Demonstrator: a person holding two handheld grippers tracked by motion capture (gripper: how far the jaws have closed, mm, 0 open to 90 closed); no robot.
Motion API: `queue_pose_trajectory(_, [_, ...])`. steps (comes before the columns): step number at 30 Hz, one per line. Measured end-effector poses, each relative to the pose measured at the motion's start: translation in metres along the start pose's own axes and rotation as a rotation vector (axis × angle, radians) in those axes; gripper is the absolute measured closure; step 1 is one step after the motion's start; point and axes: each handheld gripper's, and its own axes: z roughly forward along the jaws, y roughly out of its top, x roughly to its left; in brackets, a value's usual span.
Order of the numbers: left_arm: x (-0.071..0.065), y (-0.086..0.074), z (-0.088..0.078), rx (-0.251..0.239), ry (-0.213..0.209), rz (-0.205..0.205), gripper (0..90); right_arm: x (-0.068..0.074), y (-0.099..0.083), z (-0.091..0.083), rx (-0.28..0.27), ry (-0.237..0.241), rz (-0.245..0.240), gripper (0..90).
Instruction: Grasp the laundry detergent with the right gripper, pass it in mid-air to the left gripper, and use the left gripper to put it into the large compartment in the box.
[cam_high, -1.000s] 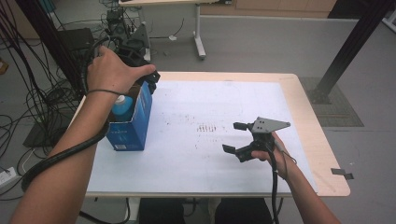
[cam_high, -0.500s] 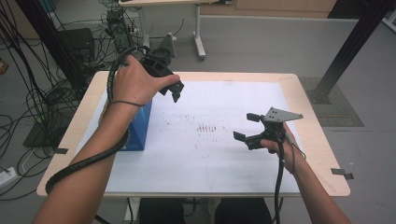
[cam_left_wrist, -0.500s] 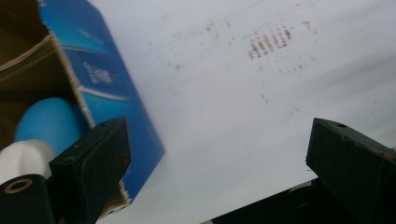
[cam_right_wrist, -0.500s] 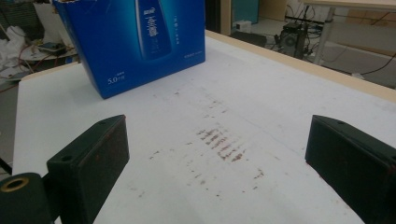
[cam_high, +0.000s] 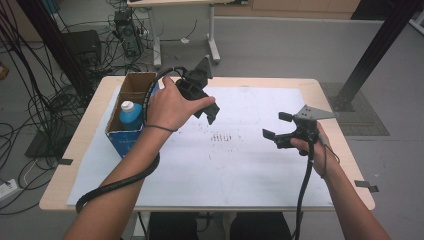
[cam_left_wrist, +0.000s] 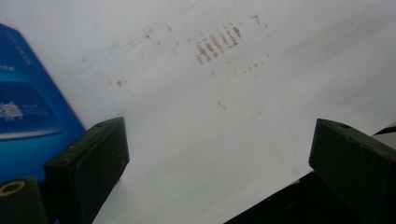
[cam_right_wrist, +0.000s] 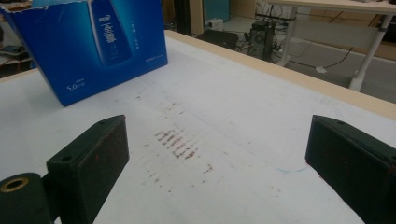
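An open-topped blue carton (cam_high: 120, 140) stands at the table's left, and a blue bottle with a white cap (cam_high: 131, 111) sits upright inside it. My left gripper (cam_high: 206, 107) hovers just right of the carton above the white mat. Its jaws have just been opening, and they stand open with nothing between them. In the left gripper view the gripper (cam_left_wrist: 219, 158) looks down on the mat, with the carton (cam_left_wrist: 28, 116) at its left. My right gripper (cam_high: 276, 125) is raised over the mat's right side, open and empty. The right gripper view has the gripper (cam_right_wrist: 215, 158) facing the carton (cam_right_wrist: 93, 42).
A white mat (cam_high: 240, 170) with reddish-brown marks (cam_high: 222, 137) covers most of the wooden table (cam_high: 320, 87). Cables and equipment lie on the floor beyond the left and far edges. A black post (cam_high: 375, 50) stands at the far right.
My left hand has left the top of the carton and swung right and down over the mat, uncovering the bottle. The right gripper has risen slightly and drifted right.
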Motion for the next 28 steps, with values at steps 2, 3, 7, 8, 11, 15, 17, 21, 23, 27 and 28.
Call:
queue_pose_trajectory(2, [0.0,-0.001,0.007,-0.002,-0.011,-0.001,5.8,-0.002,0.001,-0.002,-0.003,-0.013,0.002,6.2])
queue_pose_trajectory(3, [0.0,-0.001,0.007,-0.002,-0.011,-0.001,5.9,-0.004,0.002,-0.003,-0.006,-0.019,0.005,6.1])
queue_pose_trajectory(7, [-0.002,-0.002,0.019,0.001,-0.013,0.007,5.9,-0.009,0.003,-0.005,-0.014,-0.032,0.015,6.1])
queue_pose_trajectory(8, [-0.006,-0.004,0.025,-0.002,-0.008,0.013,5.9,-0.011,0.004,-0.006,-0.015,-0.044,0.019,6.1])
queue_pose_trajectory(11, [-0.005,-0.005,0.031,0.001,-0.022,0.015,5.9,-0.015,0.007,-0.006,-0.013,-0.057,0.019,6.1])
queue_pose_trajectory(15, [-0.004,-0.004,0.042,0.013,-0.037,0.02,6.1,-0.017,0.01,-0.006,-0.01,-0.064,0.016,6.2])
queue_pose_trajectory(17, [-0.004,-0.004,0.044,0.015,-0.039,0.017,6.0,-0.017,0.011,-0.005,-0.008,-0.064,0.015,6.2])
queue_pose_trajectory(21, [-0.002,-0.005,0.047,0.014,-0.05,0.014,6.0,-0.017,0.011,-0.005,-0.005,-0.063,0.015,6.2])
queue_pose_trajectory(23, [-0.002,-0.005,0.048,0.015,-0.049,0.017,5.9,-0.017,0.012,-0.004,-0.004,-0.065,0.013,6.1])
queue_pose_trajectory(27, [-0.002,-0.007,0.047,0.007,-0.055,0.016,5.9,-0.016,0.013,-0.005,-0.006,-0.063,0.009,6.1])
queue_pose_trajectory(28, [-0.003,-0.007,0.048,0.009,-0.053,0.017,5.9,-0.015,0.014,-0.005,-0.008,-0.062,0.007,6.2])
